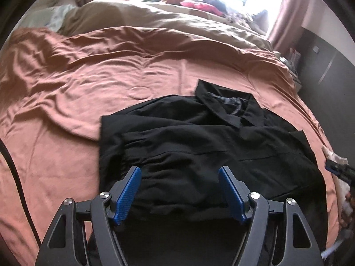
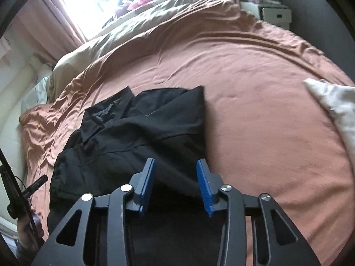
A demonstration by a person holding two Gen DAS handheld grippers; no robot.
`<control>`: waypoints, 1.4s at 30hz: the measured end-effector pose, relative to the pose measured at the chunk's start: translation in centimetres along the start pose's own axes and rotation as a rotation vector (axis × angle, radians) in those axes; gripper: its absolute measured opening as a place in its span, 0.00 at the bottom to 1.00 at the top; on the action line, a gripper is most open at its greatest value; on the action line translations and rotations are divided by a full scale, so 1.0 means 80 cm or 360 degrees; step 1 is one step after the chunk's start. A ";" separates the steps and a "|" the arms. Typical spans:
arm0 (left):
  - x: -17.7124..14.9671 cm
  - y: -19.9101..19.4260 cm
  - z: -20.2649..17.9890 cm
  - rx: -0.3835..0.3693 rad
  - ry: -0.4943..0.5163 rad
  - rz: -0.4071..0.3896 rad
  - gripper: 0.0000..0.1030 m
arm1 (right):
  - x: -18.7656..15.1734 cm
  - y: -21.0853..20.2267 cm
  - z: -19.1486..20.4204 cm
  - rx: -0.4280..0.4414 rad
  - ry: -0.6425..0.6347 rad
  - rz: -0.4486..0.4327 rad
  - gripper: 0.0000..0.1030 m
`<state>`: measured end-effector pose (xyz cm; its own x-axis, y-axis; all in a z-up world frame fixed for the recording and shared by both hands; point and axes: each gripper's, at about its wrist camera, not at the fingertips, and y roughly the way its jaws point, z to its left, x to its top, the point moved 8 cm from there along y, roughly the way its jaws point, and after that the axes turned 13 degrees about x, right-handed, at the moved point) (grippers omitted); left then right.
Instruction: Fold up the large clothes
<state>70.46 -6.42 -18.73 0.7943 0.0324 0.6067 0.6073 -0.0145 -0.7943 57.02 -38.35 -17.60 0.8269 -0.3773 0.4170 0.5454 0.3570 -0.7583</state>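
A black collared shirt [image 1: 199, 137] lies partly folded on the salmon bed cover [image 1: 88, 77], collar away from me. My left gripper [image 1: 179, 173] is open above the shirt's near edge, holding nothing. In the right wrist view the same shirt [image 2: 137, 133] lies at centre left. My right gripper [image 2: 175, 166] is open above the shirt's near right edge, holding nothing. The right gripper also shows at the right edge of the left wrist view [image 1: 339, 170].
A beige duvet [image 1: 155, 20] is bunched at the far side of the bed. A white cloth [image 2: 332, 106] lies at the right. A white nightstand [image 2: 270, 13] stands beyond the bed. Toys [image 1: 195, 2] sit by the bright window.
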 end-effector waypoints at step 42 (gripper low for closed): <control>-0.114 -0.235 0.119 0.0109 -0.0141 -0.0250 1.00 | -0.136 -0.164 0.004 -0.0175 -0.0315 -0.0054 0.96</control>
<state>51.64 3.08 -9.63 0.6833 0.1170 0.7207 0.7188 0.0654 -0.6922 40.94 -38.70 -12.04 0.8251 -0.2083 0.5251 0.5639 0.2479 -0.7877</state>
